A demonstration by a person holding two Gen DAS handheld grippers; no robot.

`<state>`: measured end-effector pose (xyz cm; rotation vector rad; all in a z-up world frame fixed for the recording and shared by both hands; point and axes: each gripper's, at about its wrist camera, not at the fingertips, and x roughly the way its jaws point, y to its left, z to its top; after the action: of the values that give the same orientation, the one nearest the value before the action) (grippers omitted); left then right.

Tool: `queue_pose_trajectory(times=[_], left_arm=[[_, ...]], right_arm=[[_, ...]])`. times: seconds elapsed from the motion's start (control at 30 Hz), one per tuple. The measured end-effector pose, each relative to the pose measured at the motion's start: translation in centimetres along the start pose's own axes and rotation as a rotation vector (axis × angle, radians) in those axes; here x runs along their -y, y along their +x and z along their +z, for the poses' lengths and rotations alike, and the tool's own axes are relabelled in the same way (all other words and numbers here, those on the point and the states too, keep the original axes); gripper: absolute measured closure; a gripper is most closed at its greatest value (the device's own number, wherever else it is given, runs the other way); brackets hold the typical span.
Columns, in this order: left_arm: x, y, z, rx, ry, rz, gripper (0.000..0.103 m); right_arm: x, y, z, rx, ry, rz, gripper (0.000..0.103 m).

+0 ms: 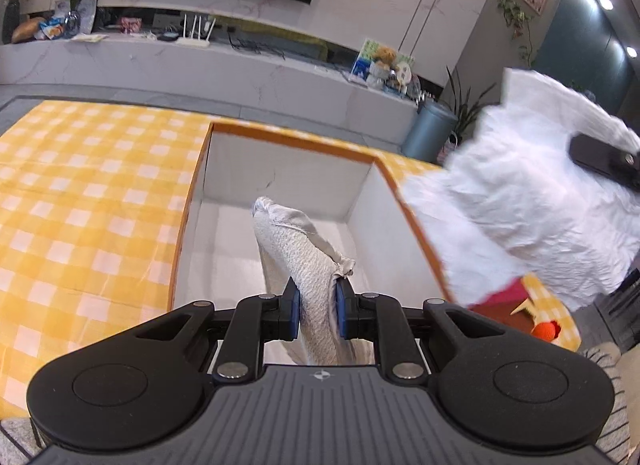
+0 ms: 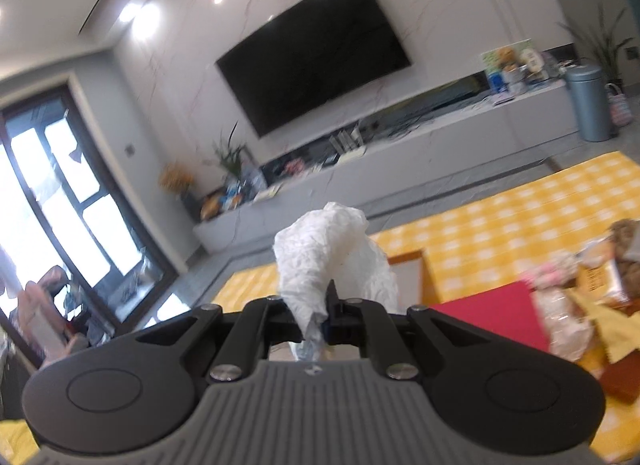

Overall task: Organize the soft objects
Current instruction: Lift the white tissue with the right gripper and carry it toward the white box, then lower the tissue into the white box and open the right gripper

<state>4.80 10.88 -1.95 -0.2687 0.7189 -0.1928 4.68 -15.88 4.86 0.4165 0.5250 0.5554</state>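
My left gripper [image 1: 316, 307] is shut on a grey-white textured towel [image 1: 298, 249], which hangs over the open white box [image 1: 280, 181] with an orange rim. The box's floor shows bare around the towel. At the right of the left wrist view a large crumpled white cloth [image 1: 532, 201] hangs in the air beside the box, with the dark tip of the right gripper [image 1: 604, 161] on it. In the right wrist view my right gripper [image 2: 318, 321] is shut on that white cloth [image 2: 324, 253], held above the table near the box's corner [image 2: 412, 265].
A yellow checked tablecloth [image 1: 88, 193] covers the table. A red box [image 2: 492, 313], bagged items and soft toys [image 2: 600, 265] lie at the right. A person's striped sleeve [image 1: 612, 377] shows at lower right. Behind stand a TV console and a blue bin [image 1: 428, 131].
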Motion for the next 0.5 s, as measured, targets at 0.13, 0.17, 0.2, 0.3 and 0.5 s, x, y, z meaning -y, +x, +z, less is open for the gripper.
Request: queue_pose_trajectory(times=[0.13,0.17,0.2,0.3,0.5], left_arm=[[-0.9,0.0,-0.3,-0.02,0.001,0.012,0.083],[-1.0,0.2,-0.4,-0.028,0.006,0.02,0.083],[-1.2,0.4,-0.6,-0.04,0.01,0.031,0.083],[-1.5,0.8,-1.0,-0.064,0.017,0.085,0.081],[-1.4,-0.8,-1.1,-0.048,0.022,0.12,0.051]], right_arm=[[-2.1,2.1,-1.0,-0.058,-0.044,0.022,0.098],[-2.5,2.5,-1.2,-0.068,-0.049,0.027,0.098],[-2.8,2.8,-1.5,-0.078,-0.055,0.032,0.098],[-3.7,4.0,-2.0,-0.1,-0.089,0.016,0.098],[-4.7,5.5,-3.0,-0.128,-0.165,-0.055,0.098]])
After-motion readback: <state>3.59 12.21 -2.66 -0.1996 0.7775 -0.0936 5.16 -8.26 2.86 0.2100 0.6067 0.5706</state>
